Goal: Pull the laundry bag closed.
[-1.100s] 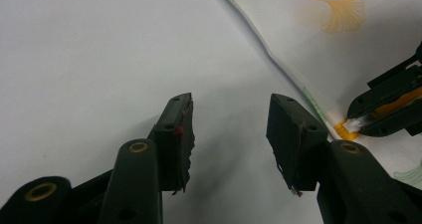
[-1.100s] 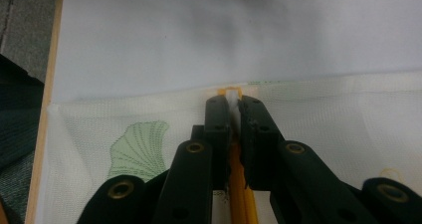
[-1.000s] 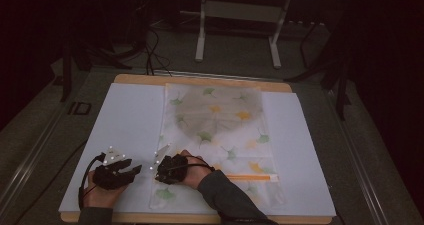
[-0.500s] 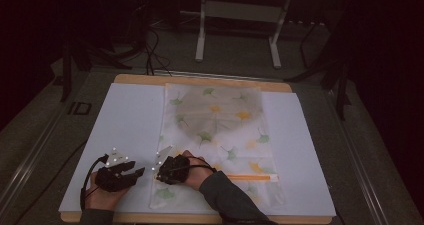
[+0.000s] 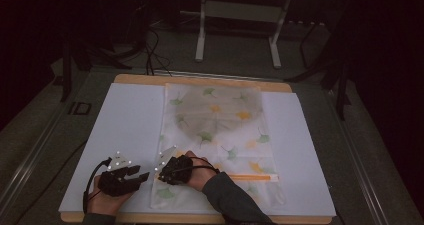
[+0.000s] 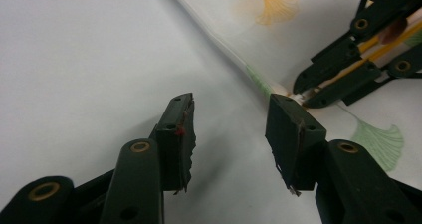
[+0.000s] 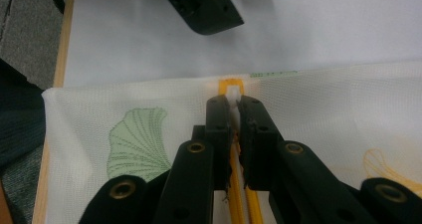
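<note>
Mesh laundry bag point(image 5: 220, 145), white with green and orange ginkgo-leaf print, lies flat down the middle of a white sheet point(image 5: 125, 130) covering the wooden bench point(image 5: 200, 80). Something round and grey sits inside its far half; too dim to identify.

Orange zipper point(image 5: 252, 177) runs across the bag near its near end.

Right gripper point(image 5: 167, 171): over the bag's near-left corner, jaws pinched together on the white zipper pull point(image 7: 232, 95) at the end of the orange track. Right gripper view confirms the pull is squeezed between the two pads, right at the bag's edge. Green leaf print just beside the jaws.

Left gripper point(image 5: 137, 172): on the bare sheet just left of the bag, jaws spread apart, nothing between them. In the left gripper view its right-hand jaw tip sits just beside the bag's edge seam, close to the right gripper's tips; I can't tell whether it touches the fabric. Left-hand pad point(image 6: 185, 134) looks chewed up along its edge, with a small red fleck.

The person's left hand point(image 5: 107, 200) and dark right sleeve point(image 5: 230, 197) come in from the near edge of the bench.

Beyond the bench: dark floor, a white frame stand point(image 5: 237, 30), cables.
</note>
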`<state>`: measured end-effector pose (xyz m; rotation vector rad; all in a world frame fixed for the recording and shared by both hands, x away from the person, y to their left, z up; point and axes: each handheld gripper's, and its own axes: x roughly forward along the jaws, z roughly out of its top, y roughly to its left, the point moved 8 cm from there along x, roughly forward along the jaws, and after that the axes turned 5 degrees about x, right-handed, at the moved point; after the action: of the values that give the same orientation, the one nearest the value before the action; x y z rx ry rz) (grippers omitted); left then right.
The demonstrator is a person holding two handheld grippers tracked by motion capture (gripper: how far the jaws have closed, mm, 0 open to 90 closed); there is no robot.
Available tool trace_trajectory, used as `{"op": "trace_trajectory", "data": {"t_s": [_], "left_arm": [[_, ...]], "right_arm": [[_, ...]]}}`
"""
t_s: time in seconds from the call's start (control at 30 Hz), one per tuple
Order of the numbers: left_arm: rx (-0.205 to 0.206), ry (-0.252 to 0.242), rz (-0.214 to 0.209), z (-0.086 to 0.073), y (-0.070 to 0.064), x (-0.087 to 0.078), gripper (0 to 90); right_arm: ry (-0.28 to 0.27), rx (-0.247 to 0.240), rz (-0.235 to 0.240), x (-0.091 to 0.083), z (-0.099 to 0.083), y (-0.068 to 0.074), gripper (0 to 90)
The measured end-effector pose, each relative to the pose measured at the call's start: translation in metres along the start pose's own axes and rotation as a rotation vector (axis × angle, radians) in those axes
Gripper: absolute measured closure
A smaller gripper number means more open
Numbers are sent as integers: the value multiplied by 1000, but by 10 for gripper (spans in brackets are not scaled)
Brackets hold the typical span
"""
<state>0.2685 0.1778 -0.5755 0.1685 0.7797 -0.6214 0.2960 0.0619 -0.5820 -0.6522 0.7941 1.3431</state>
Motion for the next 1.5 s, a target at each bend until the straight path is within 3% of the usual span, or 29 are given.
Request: {"op": "trace_trajectory", "data": {"t_s": [0.57, 1.2, 1.5], "left_arm": [[9, 30, -111, -1, -26, 8, 532], [-47, 65, -217, 4, -34, 26, 613], [-49, 81, -264, 6, -39, 29, 675]], "right_arm": [[-15, 0, -10, -4, -1, -1, 836], [-40, -25, -43, -21, 2, -2, 838], [-51, -44, -54, -26, 5, -1, 839]]}}
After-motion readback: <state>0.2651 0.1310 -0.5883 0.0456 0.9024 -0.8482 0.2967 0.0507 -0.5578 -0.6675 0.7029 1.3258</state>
